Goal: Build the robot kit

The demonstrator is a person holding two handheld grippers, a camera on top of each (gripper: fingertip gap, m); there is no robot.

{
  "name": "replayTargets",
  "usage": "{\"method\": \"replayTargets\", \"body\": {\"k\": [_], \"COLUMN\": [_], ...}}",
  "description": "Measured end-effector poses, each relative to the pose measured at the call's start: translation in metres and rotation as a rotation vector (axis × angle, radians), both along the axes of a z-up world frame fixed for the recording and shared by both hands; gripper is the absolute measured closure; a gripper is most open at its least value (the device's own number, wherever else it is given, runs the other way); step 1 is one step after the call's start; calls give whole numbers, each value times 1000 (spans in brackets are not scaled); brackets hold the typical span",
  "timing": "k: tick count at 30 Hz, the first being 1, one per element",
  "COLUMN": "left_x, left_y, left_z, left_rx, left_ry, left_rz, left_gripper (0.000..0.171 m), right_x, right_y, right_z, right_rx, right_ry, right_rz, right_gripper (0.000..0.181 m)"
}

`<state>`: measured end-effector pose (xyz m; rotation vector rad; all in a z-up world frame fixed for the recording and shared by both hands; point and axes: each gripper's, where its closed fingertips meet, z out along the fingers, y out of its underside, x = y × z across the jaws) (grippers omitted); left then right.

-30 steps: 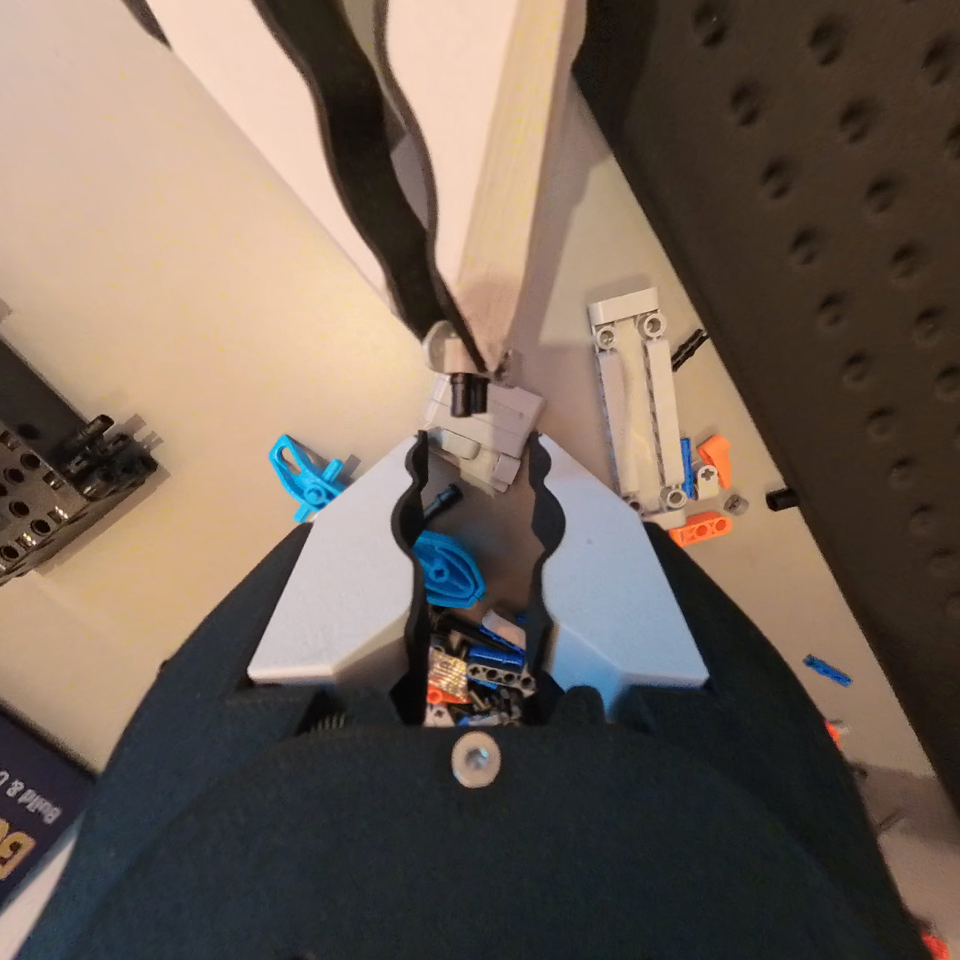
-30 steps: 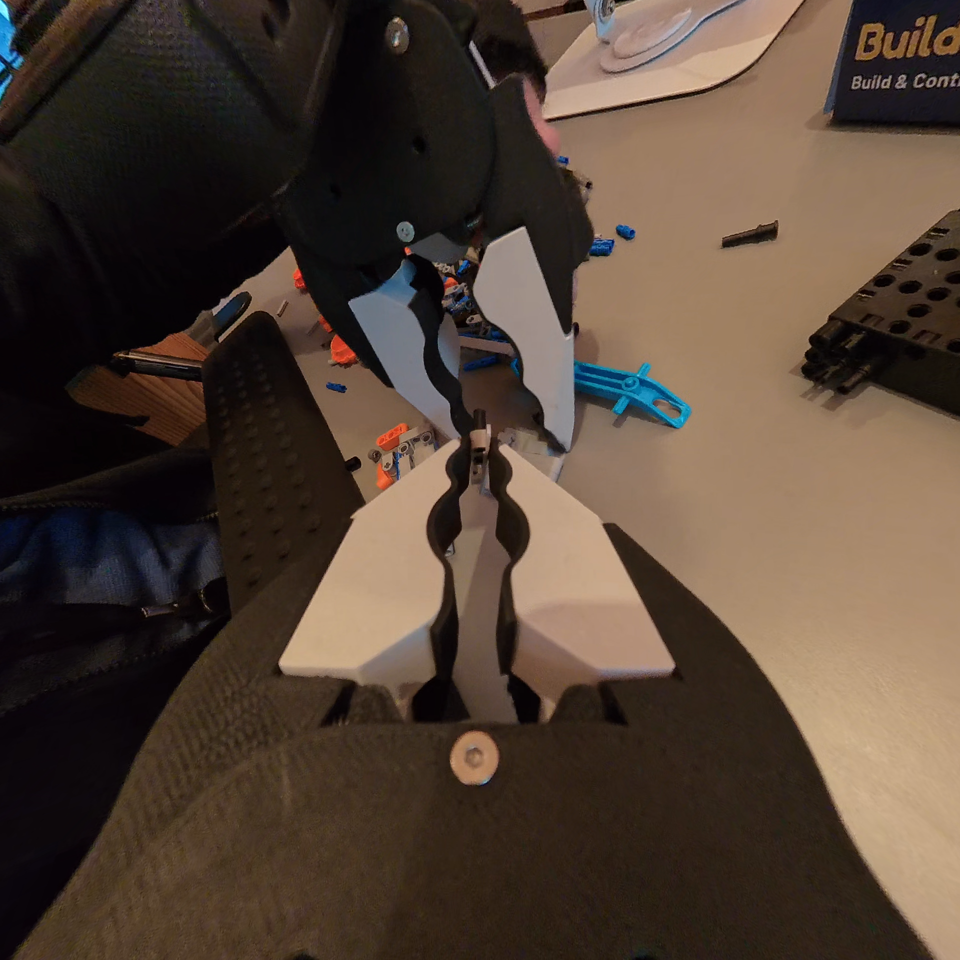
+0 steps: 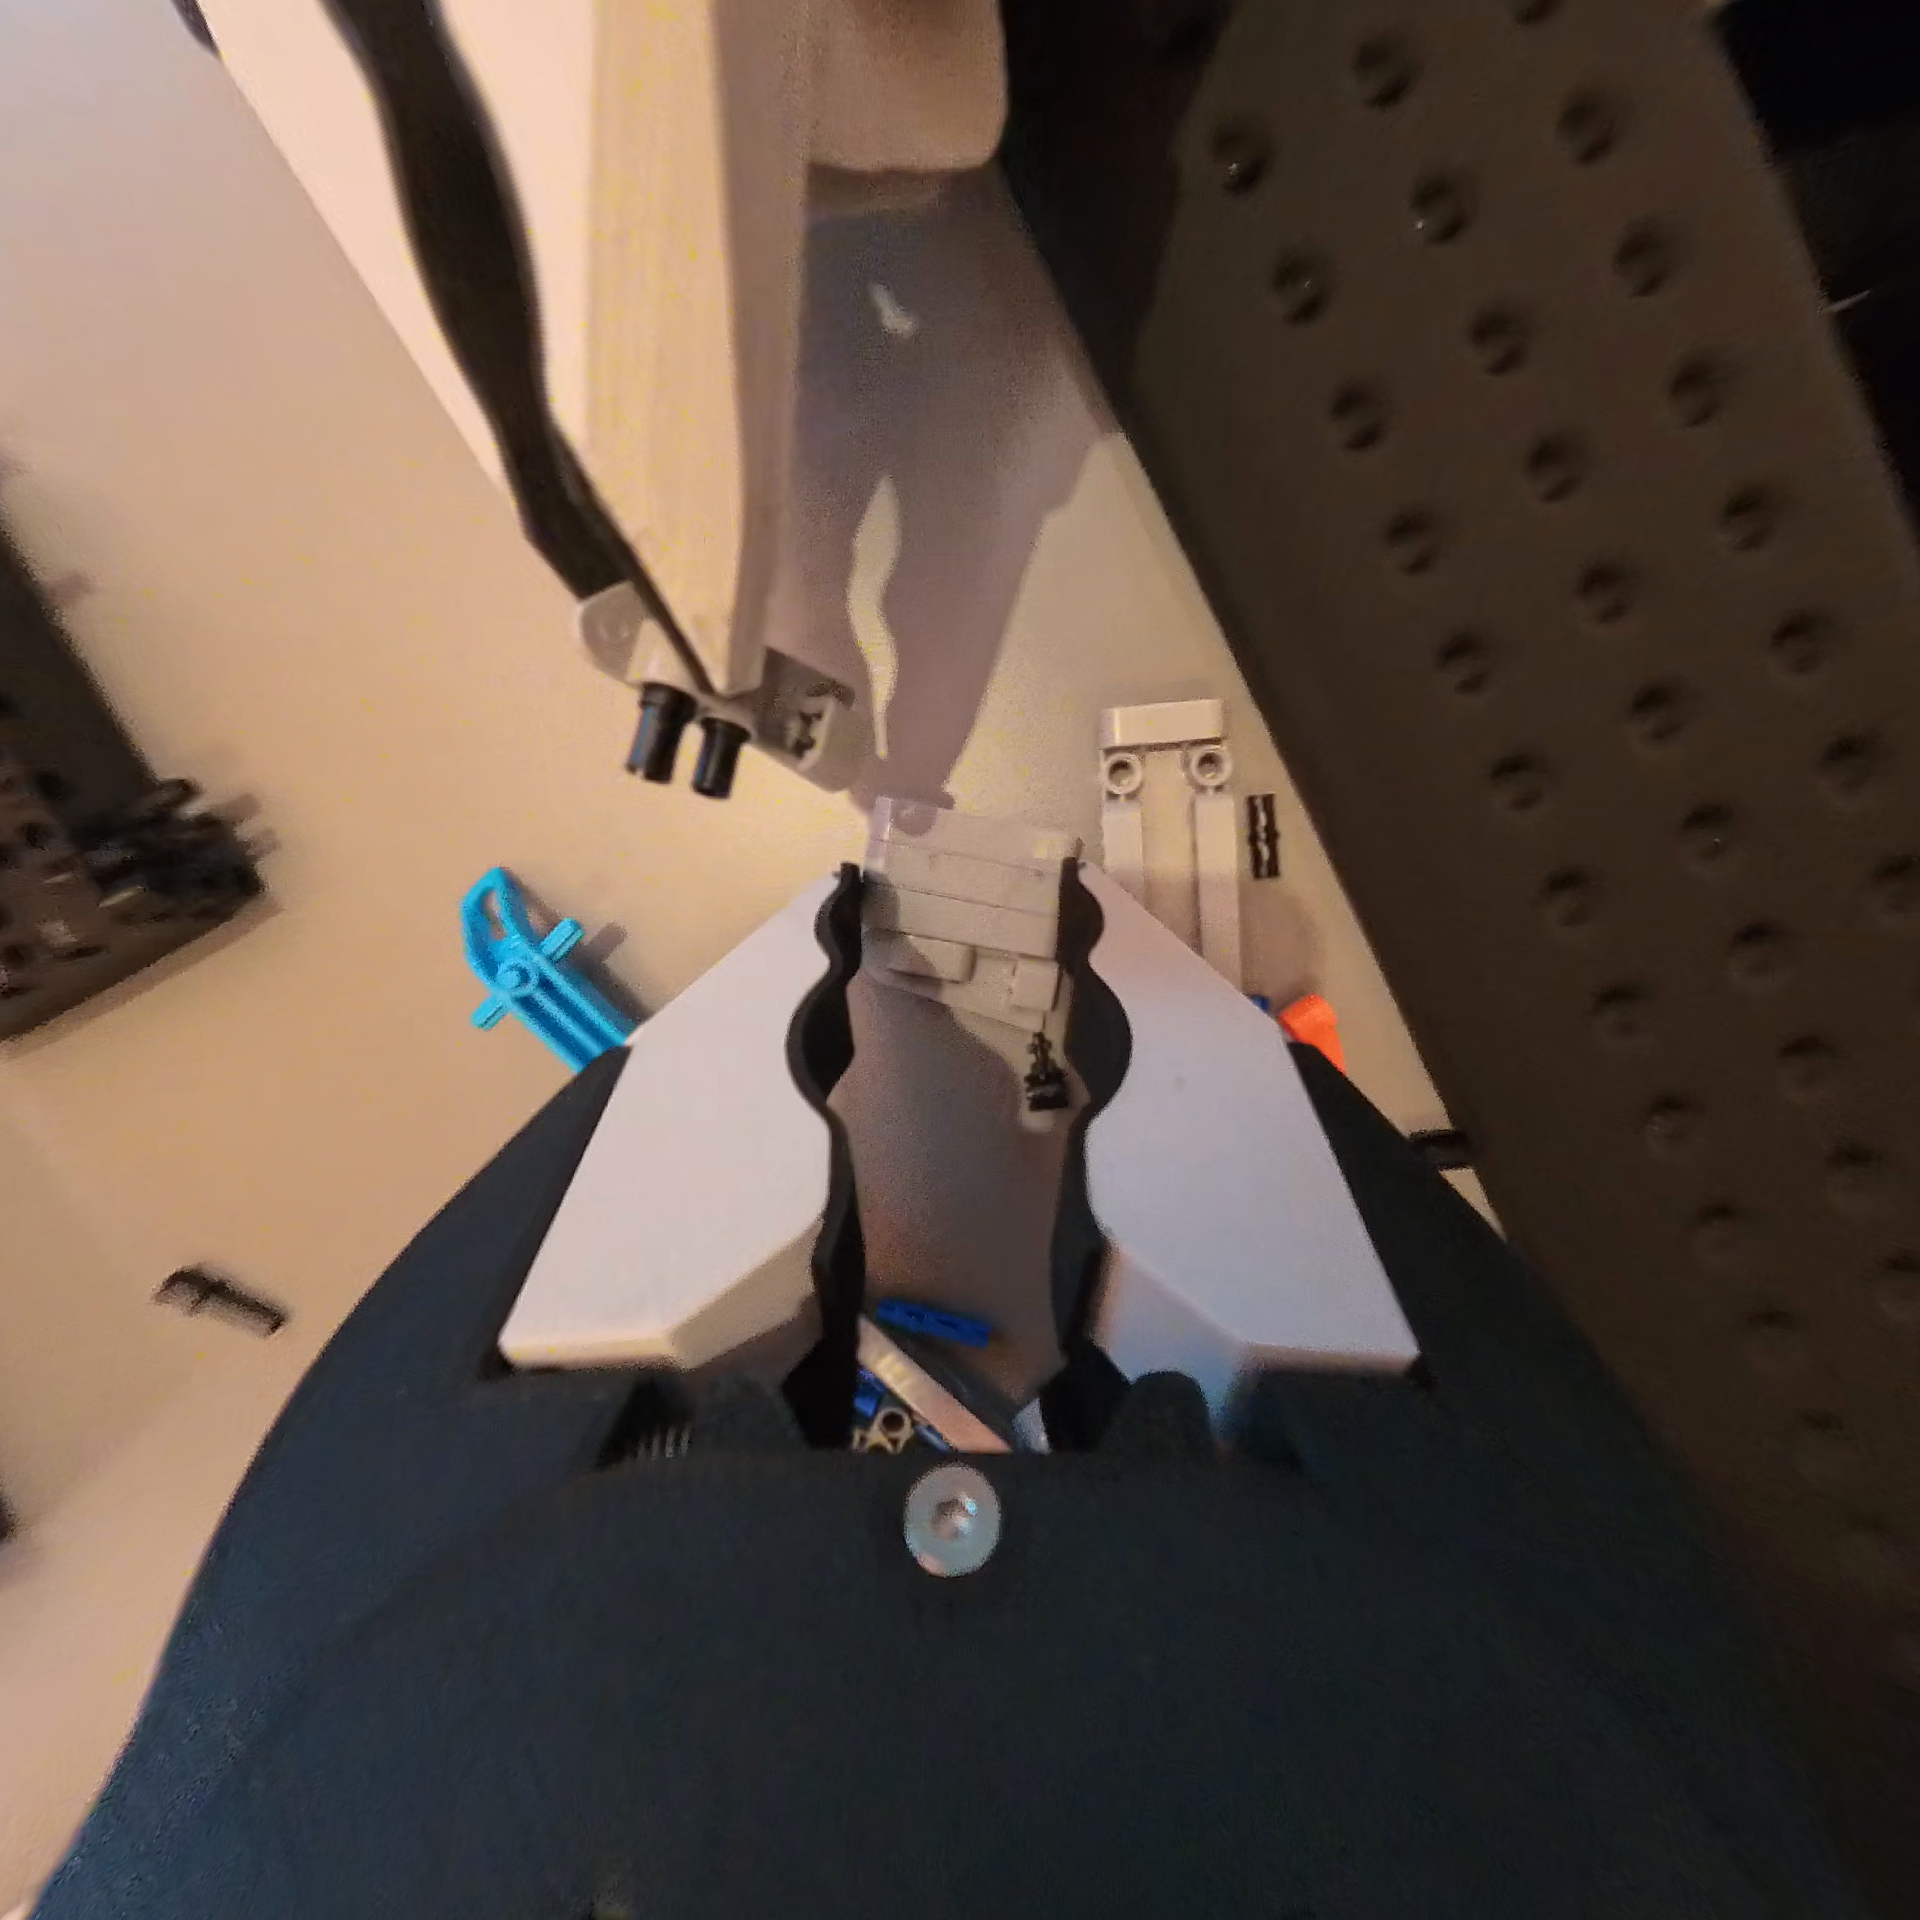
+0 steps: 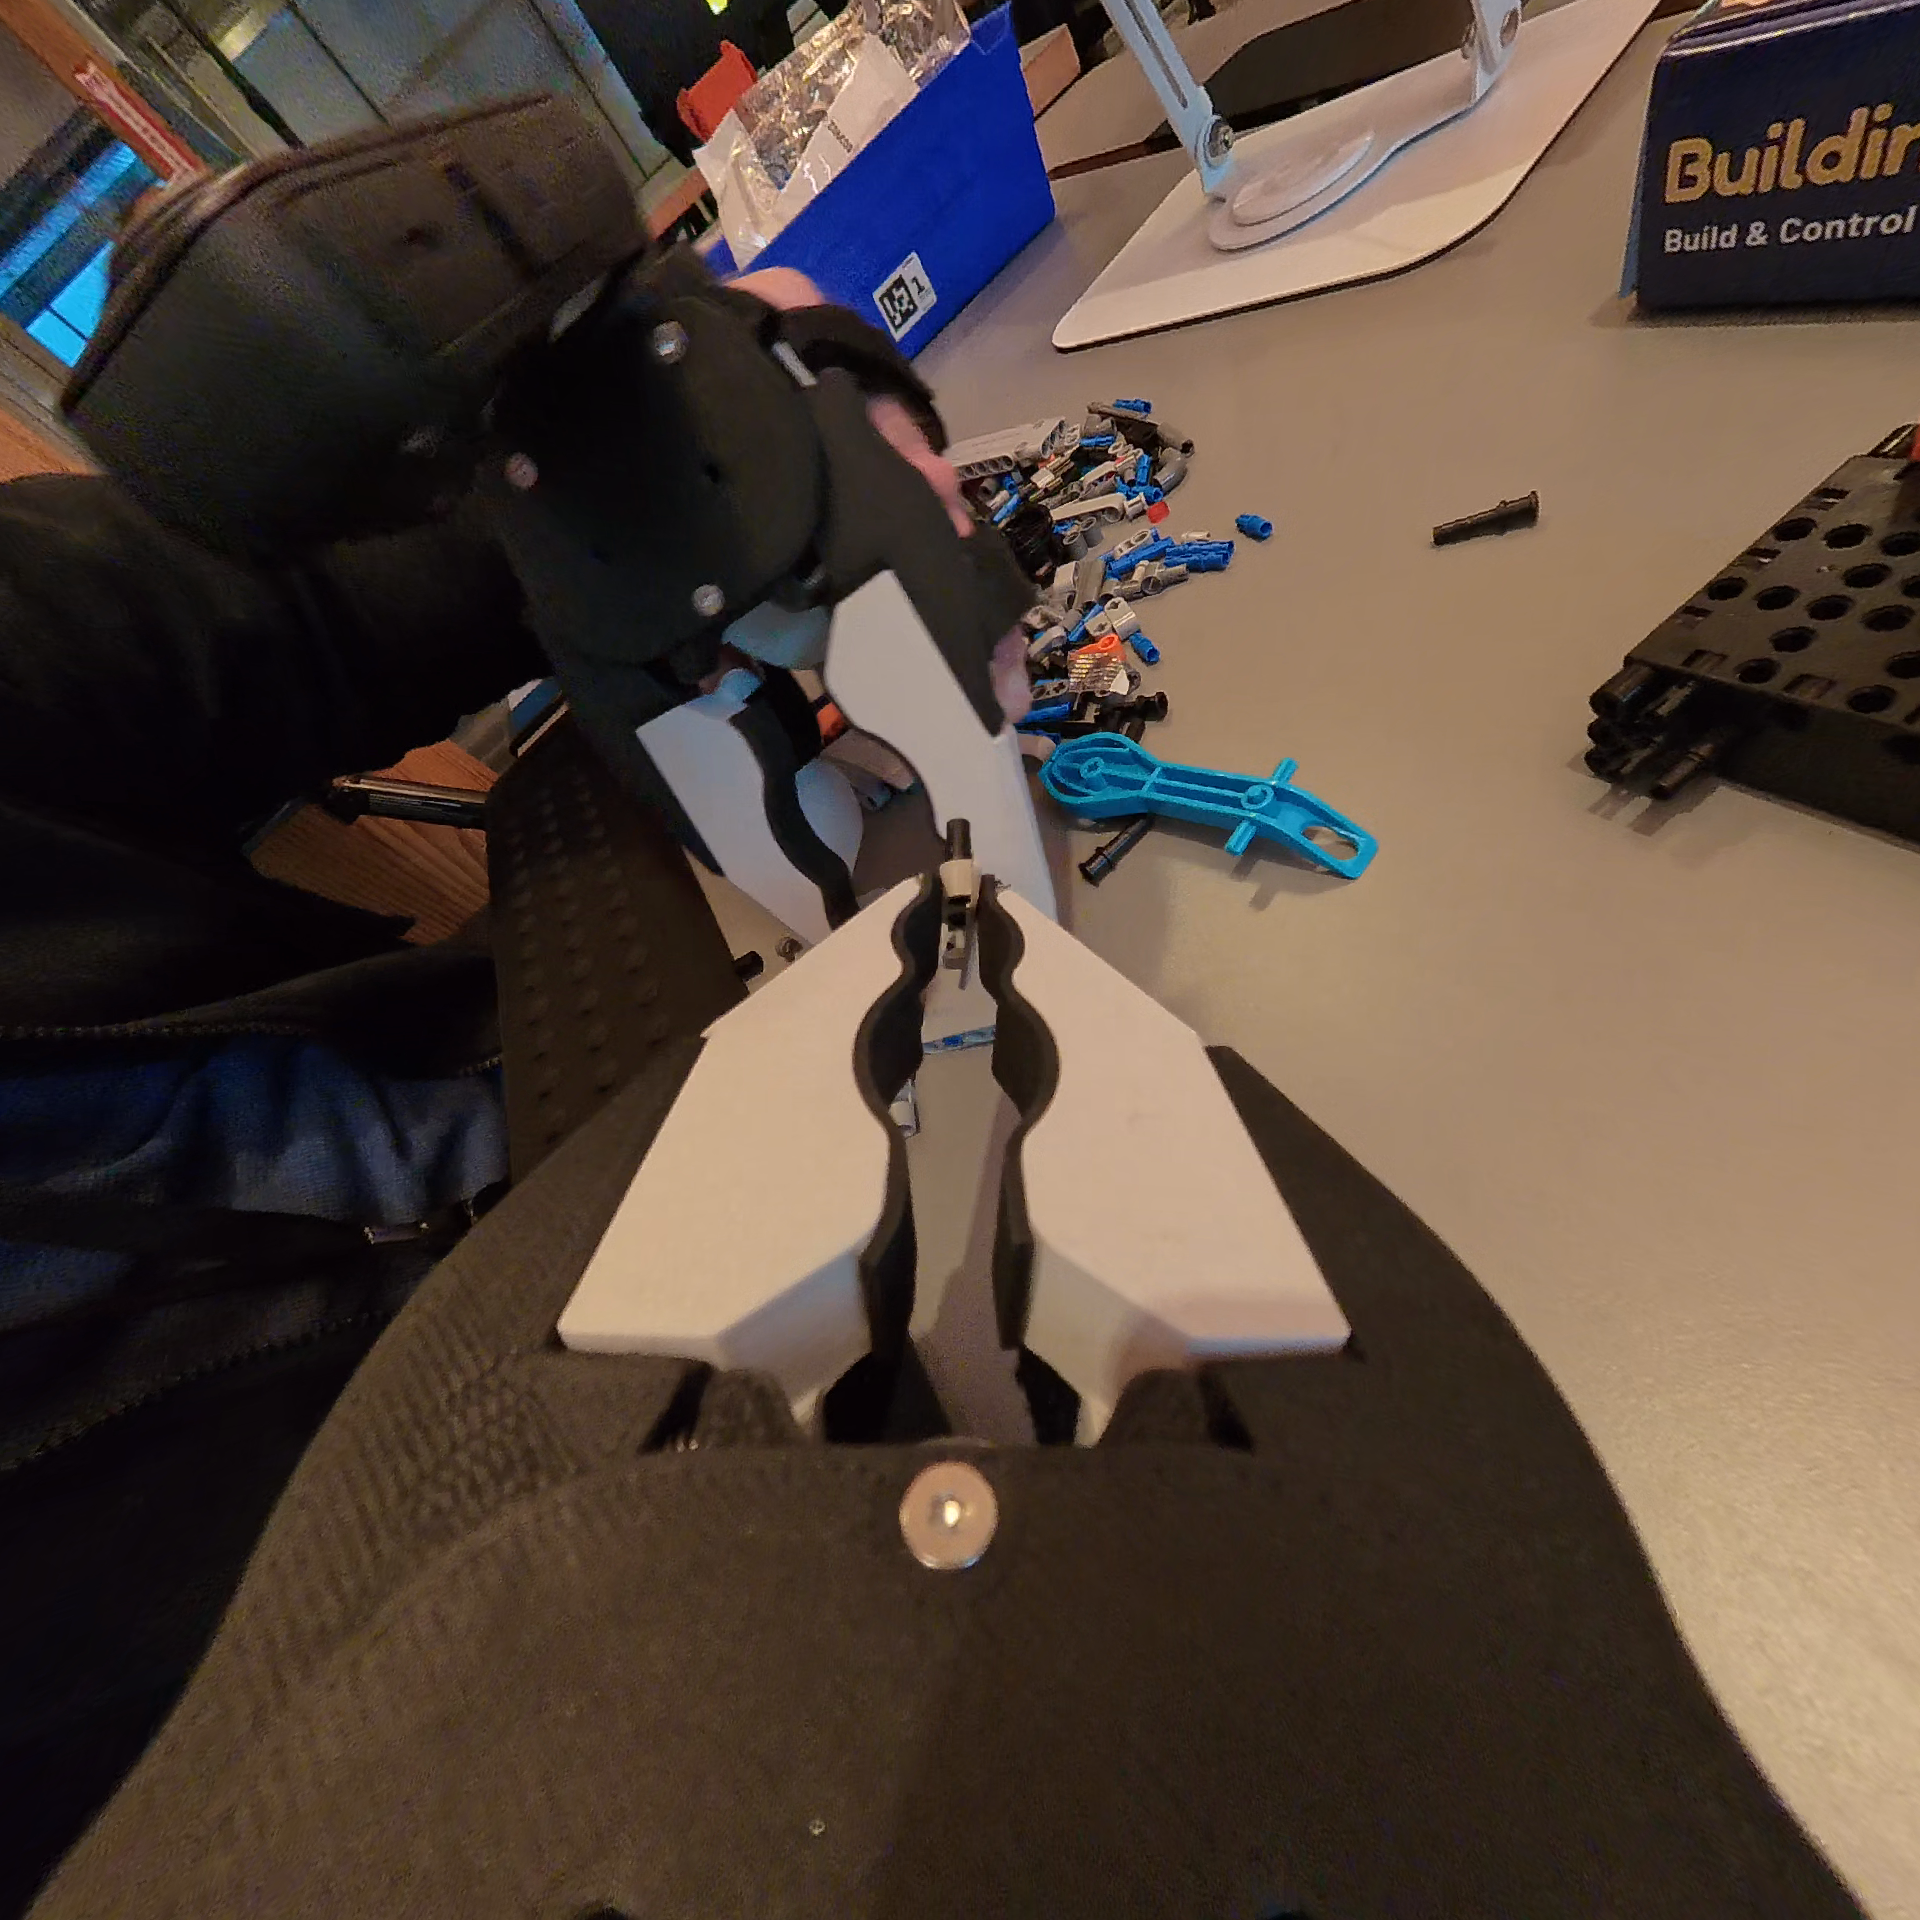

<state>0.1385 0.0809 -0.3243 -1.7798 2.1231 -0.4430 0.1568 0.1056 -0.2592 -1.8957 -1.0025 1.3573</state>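
1. At the far left of the left wrist view lay a black perforated plate (image 3: 94, 894), with a blue lever tool (image 3: 520, 966) beside it on the table (image 3: 260, 520).
2. The right gripper (image 4: 954, 914) was pinched tight on a small grey connector (image 4: 957, 883) that carried two black pins (image 3: 681, 738). It was held off the table, just above the left gripper's tips.
3. The left gripper (image 3: 961, 883) had a grey brick assembly (image 3: 966, 914) between its tips. The pads seemed to press both flat sides, though blur left this unsure.
4. Both pieces were probably light, stiff and smooth plastic. The flat sides looked the safest hold, since pushed-in pins might pop loose.
5. Two long grey beams (image 3: 1164, 831) and an orange piece (image 3: 1311, 1023) lay to the right.
6. A blue bin (image 4: 935, 208) held clear bags (image 4: 821, 114); a pile of loose parts (image 4: 1091, 540) sat outside it on the table.
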Motion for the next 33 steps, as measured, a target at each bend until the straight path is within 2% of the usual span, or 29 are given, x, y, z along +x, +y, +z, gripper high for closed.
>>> {"method": "replayTargets", "body": {"k": [3, 4, 5, 8, 9, 14, 17, 20, 23, 26, 28, 33], "left_x": [-2, -2, -2, -4, -8, -13, -12, -12, -11, -8, -11, -8], "left_y": [2, 3, 1, -12, -13, -21, -36, -39, -40, -45, -45, -45], "left_z": [7, 15, 20, 22, 17, 24, 30, 28, 24, 22, 18, 13], "left_rx": [278, 390, 476, 634, 636, 649, 626, 617, 511, 380, 397, 352], "left_ry": [2, -16, -24, -40, -17, -62, -95, -104, -131, -174, -153, -154], "left_rz": [10, 9, -1, -47, -37, -27, -53, -53, -7, 17, -6, 9], "left_gripper": [140, 154, 160, 158, 151, 160, 166, 161, 144, 142, 149, 148], "right_x": [0, -1, -1, -1, -1, -2, -2, -2, -2, -2, -2, -2], "right_y": [-1, -1, -1, -2, -2, -3, -3, -3, -4, -4, -4, -5], "right_z": [0, 0, 0, -1, -1, -1, -1, -1, -1, -1, -1, -1], "right_rx": [4, 6, 9, 14, 15, 20, 19, 21, 21, 21, 20, 21], "right_ry": [-3, -5, -6, -12, -14, -16, -16, -18, -19, -17, -14, -13], "right_rz": [4, 5, 5, 8, 9, 8, 8, 11, 15, 18, 18, 24], "right_gripper": [178, 178, 178, 178, 178, 178, 178, 178, 178, 178, 178, 178]}}
